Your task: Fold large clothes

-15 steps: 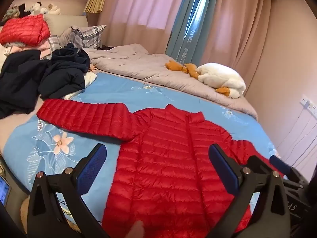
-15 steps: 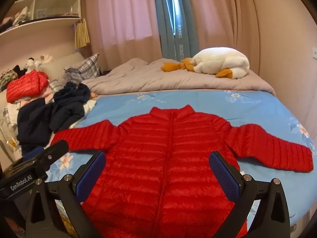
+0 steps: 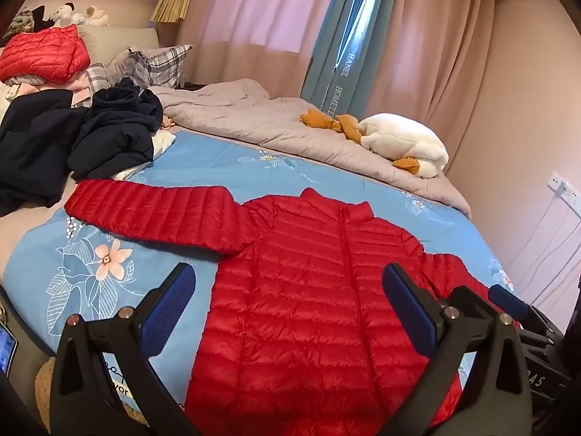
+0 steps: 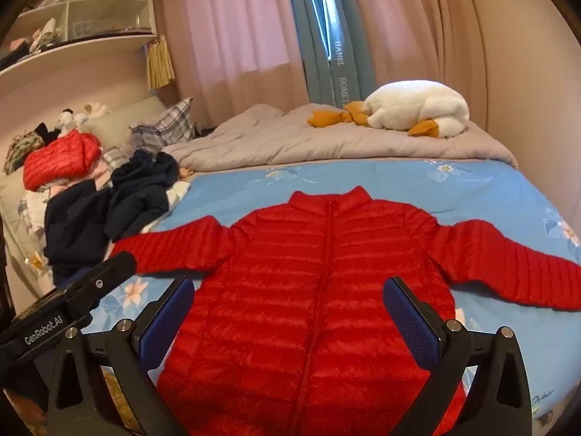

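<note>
A red quilted puffer jacket (image 3: 308,283) lies flat, front up and zipped, on the blue floral bedsheet (image 3: 90,254), both sleeves spread out sideways. It also shows in the right wrist view (image 4: 319,283). My left gripper (image 3: 288,301) is open and empty, held above the jacket's lower body. My right gripper (image 4: 288,309) is open and empty, also above the lower body, to the right of the left one. The jacket's hem is hidden behind the gripper bodies.
A pile of dark navy clothes (image 3: 72,145) and a folded red jacket (image 3: 43,54) lie at the left. A grey duvet (image 3: 272,127) with a white plush goose (image 3: 403,141) lies along the far side. Plaid pillows (image 4: 163,127) sit by the headboard. A wall runs along the right.
Both grippers have lifted and drawn back slightly, so the jacket sits a little lower in view. The jacket has not moved.
</note>
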Demonstrator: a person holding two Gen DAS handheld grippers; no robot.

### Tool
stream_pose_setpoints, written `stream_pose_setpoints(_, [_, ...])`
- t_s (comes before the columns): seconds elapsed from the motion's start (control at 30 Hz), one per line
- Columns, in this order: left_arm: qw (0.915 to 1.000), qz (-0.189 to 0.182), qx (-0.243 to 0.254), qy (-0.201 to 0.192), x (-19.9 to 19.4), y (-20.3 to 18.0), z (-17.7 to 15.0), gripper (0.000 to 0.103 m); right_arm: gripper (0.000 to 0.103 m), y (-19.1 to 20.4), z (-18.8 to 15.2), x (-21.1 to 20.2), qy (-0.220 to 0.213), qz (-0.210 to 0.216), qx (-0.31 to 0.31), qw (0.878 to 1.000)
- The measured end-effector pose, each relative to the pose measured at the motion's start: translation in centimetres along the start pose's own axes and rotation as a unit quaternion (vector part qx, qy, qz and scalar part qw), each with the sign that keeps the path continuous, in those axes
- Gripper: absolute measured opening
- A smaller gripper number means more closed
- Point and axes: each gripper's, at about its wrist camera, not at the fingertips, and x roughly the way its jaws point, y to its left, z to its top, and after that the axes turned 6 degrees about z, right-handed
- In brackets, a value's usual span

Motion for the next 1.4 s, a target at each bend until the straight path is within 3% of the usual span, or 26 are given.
stream_pose_setpoints(0.27, [0.9998,0.000,0.007,0.019,0.9,0.1,-0.1,0.103,0.103,-0.6,-0.2,-0.3,-0.001,-0.004,0.009,1.000])
stream_pose_setpoints(1.4, [0.9993,-0.012,-0.006,0.034,0.7,0.3,-0.1,0.103,0.103,-1.2,0.0,-0.7,0.000,0.003,0.019,1.000])
